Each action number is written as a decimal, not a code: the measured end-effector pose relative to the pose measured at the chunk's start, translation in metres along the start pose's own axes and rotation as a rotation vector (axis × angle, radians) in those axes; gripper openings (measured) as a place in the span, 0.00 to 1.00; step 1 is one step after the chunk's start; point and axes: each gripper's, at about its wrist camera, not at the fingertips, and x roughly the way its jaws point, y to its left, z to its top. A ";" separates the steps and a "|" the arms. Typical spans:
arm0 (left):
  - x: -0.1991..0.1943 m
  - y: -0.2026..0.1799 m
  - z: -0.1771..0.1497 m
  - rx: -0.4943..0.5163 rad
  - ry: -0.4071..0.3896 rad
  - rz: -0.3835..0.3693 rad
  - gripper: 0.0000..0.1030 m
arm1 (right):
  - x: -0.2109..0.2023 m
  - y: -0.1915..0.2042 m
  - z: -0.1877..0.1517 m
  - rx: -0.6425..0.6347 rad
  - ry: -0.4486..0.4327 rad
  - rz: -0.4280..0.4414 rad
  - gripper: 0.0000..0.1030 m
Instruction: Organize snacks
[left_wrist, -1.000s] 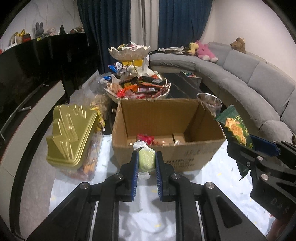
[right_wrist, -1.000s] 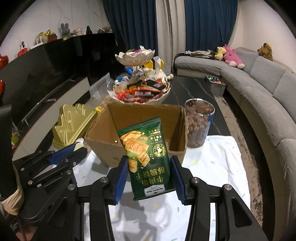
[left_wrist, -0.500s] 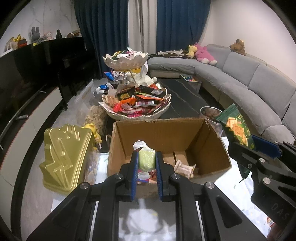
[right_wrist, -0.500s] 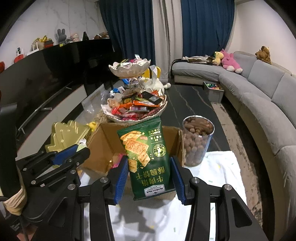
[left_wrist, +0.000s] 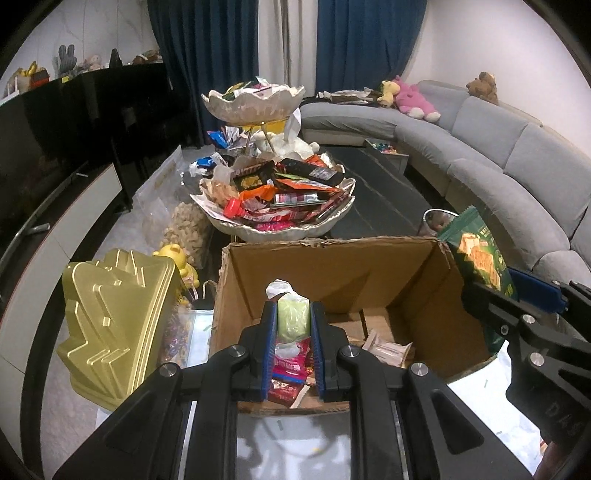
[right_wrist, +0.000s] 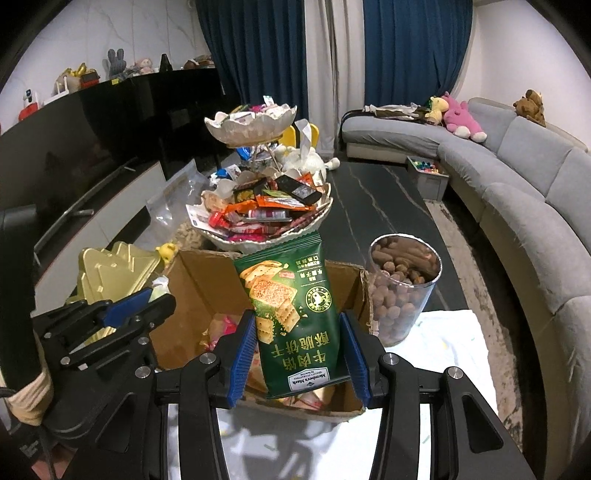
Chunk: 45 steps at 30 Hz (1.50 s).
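An open cardboard box stands on a white cloth, with several wrapped snacks lying in its bottom. Over its near edge my left gripper is shut on a small pale green wrapped snack with a twisted white top. My right gripper is shut on a tall green cracker bag, held upright above the box's right side. That bag and the right gripper's fingers show at the right of the left wrist view. The left gripper's fingers appear at the left of the right wrist view.
A two-tier shell-shaped bowl stand heaped with snacks rises behind the box. A gold tree-shaped tin sits left of it. A clear jar of brown nuts stands at its right. A grey sofa curves along the right, a dark cabinet along the left.
Both grippers have moved forward toward the box and now hang over its opening. Each still holds its snack. The box's inside and the snacks in it now show.
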 end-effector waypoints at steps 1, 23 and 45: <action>0.002 0.000 0.000 0.000 0.004 -0.001 0.18 | 0.003 -0.001 0.000 0.001 0.004 -0.001 0.45; -0.014 0.011 -0.009 -0.013 -0.001 0.042 0.66 | 0.003 -0.001 -0.005 -0.012 0.042 -0.037 0.70; -0.138 0.001 -0.047 -0.011 -0.064 0.078 0.73 | -0.122 0.009 -0.041 -0.002 -0.049 -0.056 0.74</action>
